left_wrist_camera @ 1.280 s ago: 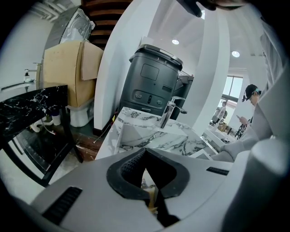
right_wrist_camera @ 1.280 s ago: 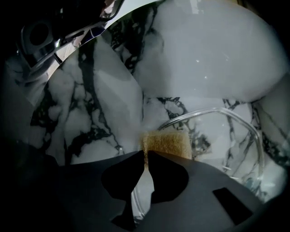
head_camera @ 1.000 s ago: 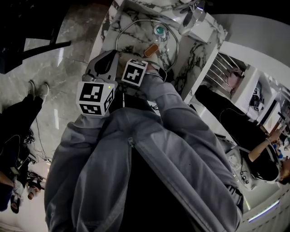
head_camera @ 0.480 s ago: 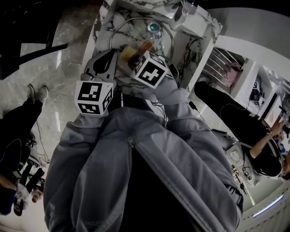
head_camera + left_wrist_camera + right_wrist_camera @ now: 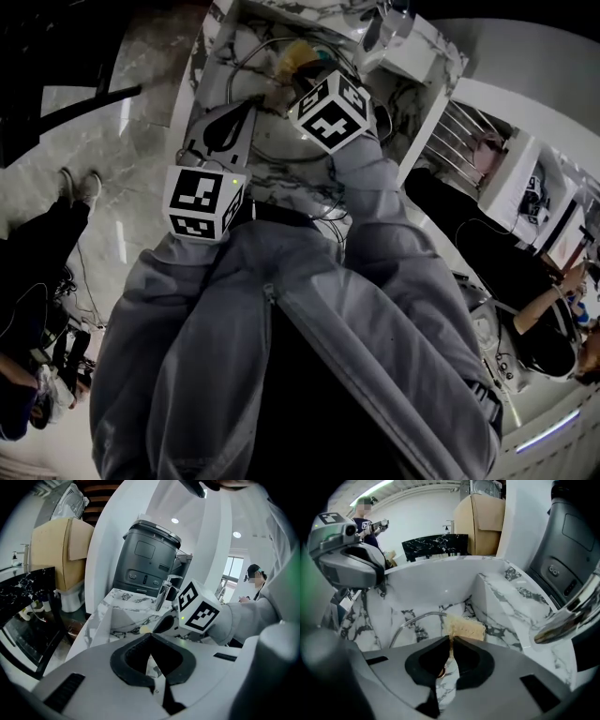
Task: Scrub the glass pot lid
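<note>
The glass pot lid (image 5: 238, 60) lies in the marble sink (image 5: 217, 37); its steel rim (image 5: 410, 619) curves just ahead of my right gripper. A yellow fibrous sponge (image 5: 463, 626) is pinched in my right gripper (image 5: 451, 637), which is shut on it. In the head view the right gripper (image 5: 292, 82) holds the sponge (image 5: 300, 54) over the middle of the lid and hides the lid's knob. My left gripper (image 5: 246, 105) hangs at the sink's near left edge, beside the lid's rim. Its jaws (image 5: 149, 634) are shut, and I see nothing between them.
A chrome faucet (image 5: 568, 619) stands at the right of the sink. Behind it is a grey machine (image 5: 145, 559) and a cardboard box (image 5: 61, 550). A wire rack (image 5: 459, 141) and a seated person (image 5: 539, 319) are at the right; another person (image 5: 37, 244) stands at the left.
My right gripper has moved forward and left over the lid with the sponge, covering the teal knob that showed before. The left gripper has hardly moved.
</note>
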Demonstrator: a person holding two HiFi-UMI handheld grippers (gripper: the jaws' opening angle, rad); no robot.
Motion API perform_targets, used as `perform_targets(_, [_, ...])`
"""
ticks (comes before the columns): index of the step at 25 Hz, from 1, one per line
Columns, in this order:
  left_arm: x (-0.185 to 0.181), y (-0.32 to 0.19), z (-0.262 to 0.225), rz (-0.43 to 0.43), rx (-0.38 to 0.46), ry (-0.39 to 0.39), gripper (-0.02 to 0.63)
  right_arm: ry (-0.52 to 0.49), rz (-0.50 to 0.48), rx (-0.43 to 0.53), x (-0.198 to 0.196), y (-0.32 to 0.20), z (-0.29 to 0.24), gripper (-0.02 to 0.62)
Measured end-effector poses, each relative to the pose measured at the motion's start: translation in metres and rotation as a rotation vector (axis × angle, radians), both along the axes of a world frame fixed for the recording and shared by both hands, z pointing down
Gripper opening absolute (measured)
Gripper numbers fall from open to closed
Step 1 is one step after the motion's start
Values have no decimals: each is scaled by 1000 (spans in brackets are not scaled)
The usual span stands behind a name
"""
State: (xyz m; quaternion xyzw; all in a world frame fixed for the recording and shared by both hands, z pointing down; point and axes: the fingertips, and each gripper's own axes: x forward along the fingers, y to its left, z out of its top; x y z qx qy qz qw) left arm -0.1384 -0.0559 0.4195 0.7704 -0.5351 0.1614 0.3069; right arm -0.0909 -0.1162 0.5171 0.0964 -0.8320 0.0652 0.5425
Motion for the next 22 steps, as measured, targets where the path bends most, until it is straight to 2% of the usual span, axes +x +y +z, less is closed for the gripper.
perform_targets(12, [4,-13,12,7,-31,-4,9,90,-27,33,-2,-33,58,44])
perform_targets(22, [2,-8,16,3,-51,8,9,140,-60,-45,-8,-26,72,44])
